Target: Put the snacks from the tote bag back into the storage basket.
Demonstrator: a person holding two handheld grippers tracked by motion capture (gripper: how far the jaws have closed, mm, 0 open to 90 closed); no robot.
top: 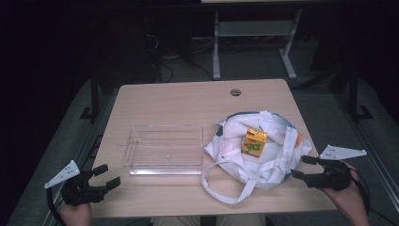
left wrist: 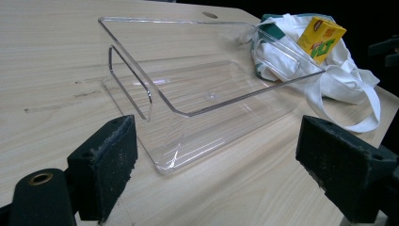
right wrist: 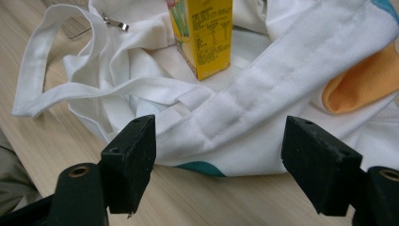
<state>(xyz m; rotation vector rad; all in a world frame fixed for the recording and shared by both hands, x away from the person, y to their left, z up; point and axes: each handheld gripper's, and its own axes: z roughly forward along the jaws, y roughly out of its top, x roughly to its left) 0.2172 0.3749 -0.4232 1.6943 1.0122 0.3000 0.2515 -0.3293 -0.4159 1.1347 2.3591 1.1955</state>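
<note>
A clear plastic tray (top: 164, 149) (left wrist: 197, 89) lies empty in the middle of the wooden table. To its right lies a crumpled white cloth bag (top: 263, 150) (right wrist: 263, 108) with loose straps. A yellow drink carton (top: 254, 142) (left wrist: 322, 37) (right wrist: 203, 35) stands on the bag's cloth. My left gripper (top: 107, 176) (left wrist: 216, 174) is open at the table's front left corner, a short way from the tray. My right gripper (top: 304, 167) (right wrist: 219, 165) is open at the bag's right edge, jaws either side of a white strap.
The table (top: 179, 101) has a round cable hole (top: 235, 92) near its far edge. A white-legged desk frame (top: 254, 42) stands on the dark floor behind. The bag's straps (top: 226, 186) trail toward the table's front edge.
</note>
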